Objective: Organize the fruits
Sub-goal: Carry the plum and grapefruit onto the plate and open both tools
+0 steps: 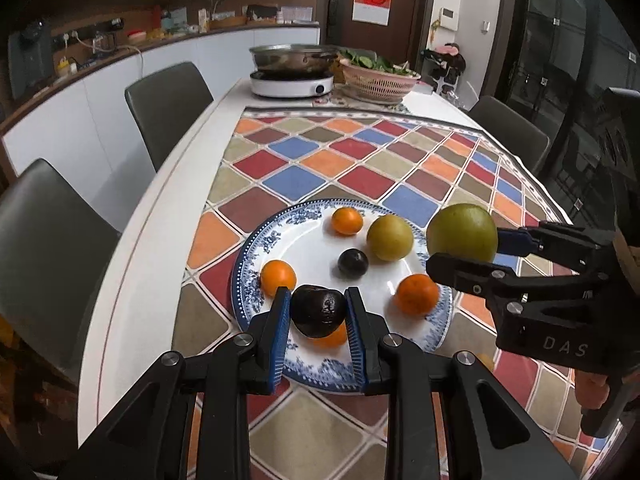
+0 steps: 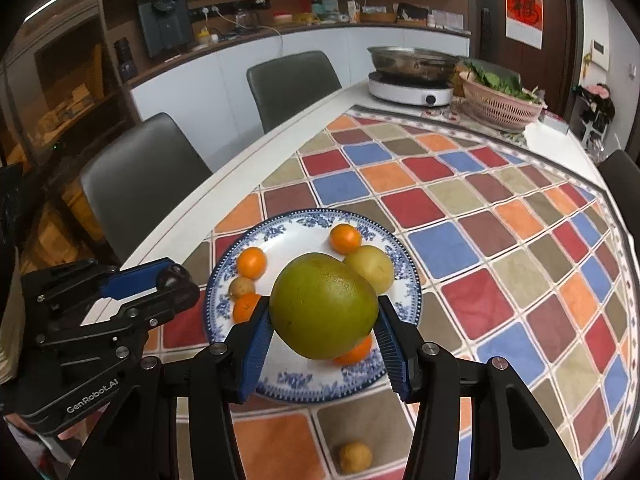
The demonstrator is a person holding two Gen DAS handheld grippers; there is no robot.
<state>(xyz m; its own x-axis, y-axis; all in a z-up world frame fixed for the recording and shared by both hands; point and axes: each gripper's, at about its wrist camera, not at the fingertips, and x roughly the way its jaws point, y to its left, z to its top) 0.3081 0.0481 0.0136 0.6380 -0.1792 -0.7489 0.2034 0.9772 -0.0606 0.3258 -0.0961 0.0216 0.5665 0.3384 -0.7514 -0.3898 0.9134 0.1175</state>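
Fruits lie on a plate [image 1: 248, 264] atop checkered tablecloth [image 1: 360, 168]; each hand-held gripper grasps one.

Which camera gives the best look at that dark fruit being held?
The left wrist view: the dark fruit sits centred between the left gripper fingers, its whole front visible. The right wrist view shows only a sliver of it, at the gripper's tip.

Dark plum [image 1: 318, 311] and green citrus [image 2: 323, 306] held above plate [image 1: 304, 236] (oranges there).
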